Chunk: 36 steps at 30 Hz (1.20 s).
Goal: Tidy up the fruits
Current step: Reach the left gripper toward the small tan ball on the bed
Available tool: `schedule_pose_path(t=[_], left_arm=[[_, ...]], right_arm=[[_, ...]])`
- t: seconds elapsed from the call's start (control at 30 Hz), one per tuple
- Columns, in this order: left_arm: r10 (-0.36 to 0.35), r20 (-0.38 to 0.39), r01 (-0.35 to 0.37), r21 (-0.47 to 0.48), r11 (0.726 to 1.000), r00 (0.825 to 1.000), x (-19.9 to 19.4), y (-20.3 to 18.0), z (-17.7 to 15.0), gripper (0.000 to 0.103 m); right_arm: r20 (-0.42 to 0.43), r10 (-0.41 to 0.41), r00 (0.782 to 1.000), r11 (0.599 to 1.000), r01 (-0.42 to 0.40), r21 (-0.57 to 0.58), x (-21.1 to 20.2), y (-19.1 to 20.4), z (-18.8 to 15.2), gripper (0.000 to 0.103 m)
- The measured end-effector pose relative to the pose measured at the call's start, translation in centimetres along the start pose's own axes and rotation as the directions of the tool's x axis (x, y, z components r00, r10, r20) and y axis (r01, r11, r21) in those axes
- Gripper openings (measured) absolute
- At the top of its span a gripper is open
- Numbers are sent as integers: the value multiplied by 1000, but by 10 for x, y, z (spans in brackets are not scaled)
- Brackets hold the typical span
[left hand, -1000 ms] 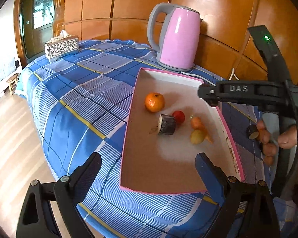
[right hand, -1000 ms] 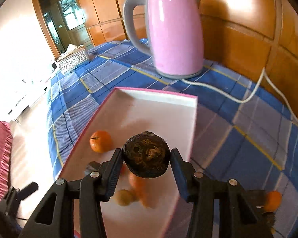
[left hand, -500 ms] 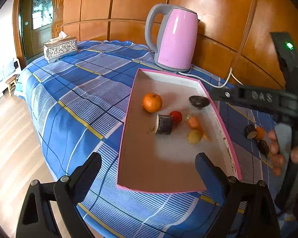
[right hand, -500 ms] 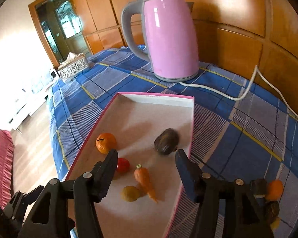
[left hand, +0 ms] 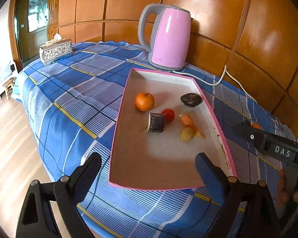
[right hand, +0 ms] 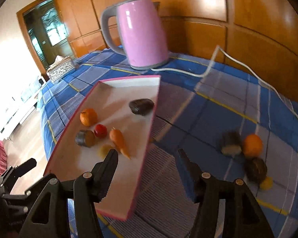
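A pink-rimmed tray [left hand: 159, 168] [right hand: 129, 91] lies on the blue checked cloth. In it are an orange [left hand: 144, 101], a tomato [left hand: 168, 115], a cut dark piece [left hand: 156, 122], a carrot [left hand: 188, 122], a yellow fruit [left hand: 187, 133] and a dark brown fruit [left hand: 190, 99] [right hand: 141, 106] by the far right rim. My left gripper [left hand: 148, 158] is open and empty over the tray's near end. My right gripper [right hand: 147, 153] is open and empty above the tray's right rim. Another orange [right hand: 253, 143], a cut dark piece [right hand: 231, 143] and a dark round fruit [right hand: 256, 168] lie loose on the cloth to its right.
A pink kettle [left hand: 168, 39] stands behind the tray against the wooden wall, its white cord [right hand: 218, 59] trailing right. A tissue box [left hand: 55, 49] sits at the far left. The table edge drops to a wood floor [left hand: 10, 148] on the left.
My right gripper opened and let go of the dark brown fruit, which now lies in the tray. It then swung right towards the loose fruits. The left gripper stayed put.
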State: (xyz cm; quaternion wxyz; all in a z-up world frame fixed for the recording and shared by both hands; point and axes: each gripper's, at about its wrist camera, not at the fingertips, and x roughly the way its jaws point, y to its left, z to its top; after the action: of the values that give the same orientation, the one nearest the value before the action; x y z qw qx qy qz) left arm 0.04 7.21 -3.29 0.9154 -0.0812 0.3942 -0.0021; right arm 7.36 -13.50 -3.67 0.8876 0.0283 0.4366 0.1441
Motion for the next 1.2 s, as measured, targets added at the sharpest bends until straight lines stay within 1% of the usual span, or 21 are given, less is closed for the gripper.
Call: schedule_pose_path(t=[0.13,0.37,0.5,0.73,1.2], left_arm=[[-7,3,7,9,1000,1000,-2,-3,-1,96],[-22,-8,23,29,999,1000,0,-9,-3,96],[-27,-14,27,33,999,1000,1,-11,-4,96],[-38,-19,39,53,998,999,1,-18,-6,96],[-96,-25,99,124,987,995,-2,-44,-2,96]], right_arm=[[12,-31,999,999,30,34,-9,-8,-11,61],[34,-121,992,987,117,111,-28,-28,-32,61],[10,-154,988,974,150,172,-34,-47,-47,61],[-30,-194,981,951,195,239,-41,-72,-73,61],[-28,-289,957,904,283,322,-66,-109,-95,61]])
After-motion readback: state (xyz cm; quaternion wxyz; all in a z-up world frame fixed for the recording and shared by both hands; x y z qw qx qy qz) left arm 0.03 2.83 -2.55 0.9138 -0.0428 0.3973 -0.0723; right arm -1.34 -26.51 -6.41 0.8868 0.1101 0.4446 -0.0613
